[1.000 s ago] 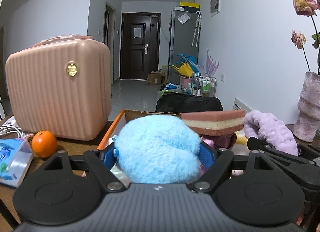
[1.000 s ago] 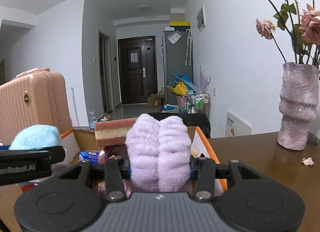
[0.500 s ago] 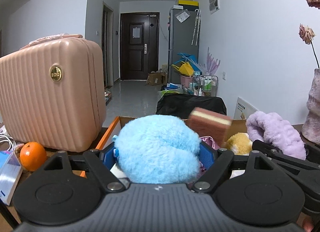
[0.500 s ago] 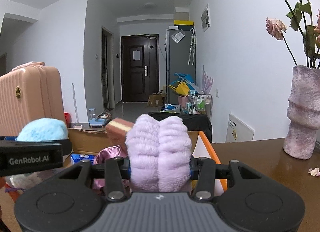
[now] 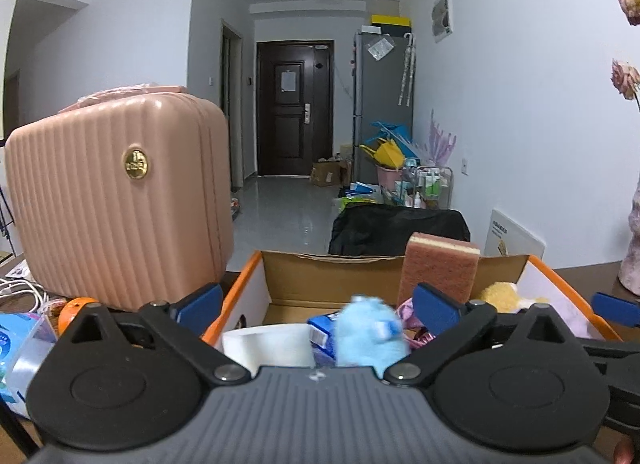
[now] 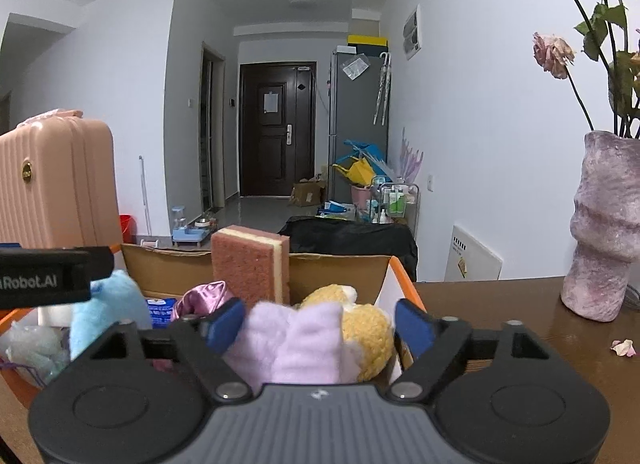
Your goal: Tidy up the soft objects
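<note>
My left gripper (image 5: 316, 304) is open over the orange-rimmed cardboard box (image 5: 248, 284). The blue fluffy ball (image 5: 370, 330), blurred, is free between the jaws, over the box's contents. My right gripper (image 6: 320, 322) is open too. The lilac fluffy towel (image 6: 296, 344), blurred, sits between its jaws in the box (image 6: 404, 284), beside a yellow plush (image 6: 368, 328). A pink sponge (image 5: 440, 268) stands upright in the box; it also shows in the right wrist view (image 6: 250, 264). The blue ball (image 6: 104, 304) shows there at left.
A pink ribbed suitcase (image 5: 116, 200) stands left of the box, with an orange (image 5: 70, 310) and a blue pack (image 5: 16, 348) before it. A purple vase (image 6: 604, 228) with dried roses stands on the brown table (image 6: 500, 304) at right. The box also holds a white roll (image 5: 268, 344) and purple satin (image 6: 202, 296).
Both grippers opened and let go: the blue ball and the lilac towel dropped into the box. The pink sponge tipped from lying flat to standing upright. Both views moved closer over the box.
</note>
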Demonstrator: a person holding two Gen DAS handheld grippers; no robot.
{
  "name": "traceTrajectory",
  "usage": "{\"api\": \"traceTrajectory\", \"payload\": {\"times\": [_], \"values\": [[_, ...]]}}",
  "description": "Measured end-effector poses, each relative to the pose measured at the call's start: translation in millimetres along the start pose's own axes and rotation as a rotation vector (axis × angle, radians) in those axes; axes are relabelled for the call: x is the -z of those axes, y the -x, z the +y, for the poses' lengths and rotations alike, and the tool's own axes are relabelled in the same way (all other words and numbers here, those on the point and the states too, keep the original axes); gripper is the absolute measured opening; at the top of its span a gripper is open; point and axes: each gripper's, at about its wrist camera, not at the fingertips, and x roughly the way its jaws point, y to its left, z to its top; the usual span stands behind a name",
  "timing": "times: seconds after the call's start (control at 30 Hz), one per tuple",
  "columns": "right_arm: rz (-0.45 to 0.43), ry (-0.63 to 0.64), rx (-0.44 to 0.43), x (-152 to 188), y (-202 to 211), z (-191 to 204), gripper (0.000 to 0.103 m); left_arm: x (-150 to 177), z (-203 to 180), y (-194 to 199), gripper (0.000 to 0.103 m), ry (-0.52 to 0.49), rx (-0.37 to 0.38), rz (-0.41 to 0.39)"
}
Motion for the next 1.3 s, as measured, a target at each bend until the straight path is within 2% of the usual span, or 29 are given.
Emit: {"api": "traceTrajectory", "payload": {"times": [0.17, 0.43, 0.67, 0.97, 1.3], "values": [[-0.010, -0.012, 0.009, 0, 2, -3, 0.103, -1, 3, -2, 0.103, 0.013, -0.015, 0.009], [-0.025, -0.033, 0.015, 1, 7, -9, 0.103, -1, 12, 3, 0.103, 0.021, -0.019, 0.012], [-0.090, -0.034, 0.029, 8, 34, -17, 0.103, 5, 22, 26, 0.103, 0.011, 0.007, 0.005], [-0.132, -0.039, 0.023, 22, 90, -27, 0.103, 19, 36, 82, 0.103, -0.011, 0.022, -0.030], [-0.156, -0.041, 0.010, 45, 177, -34, 0.103, 46, 59, 173, 0.103, -0.021, 0.038, -0.066]]}}
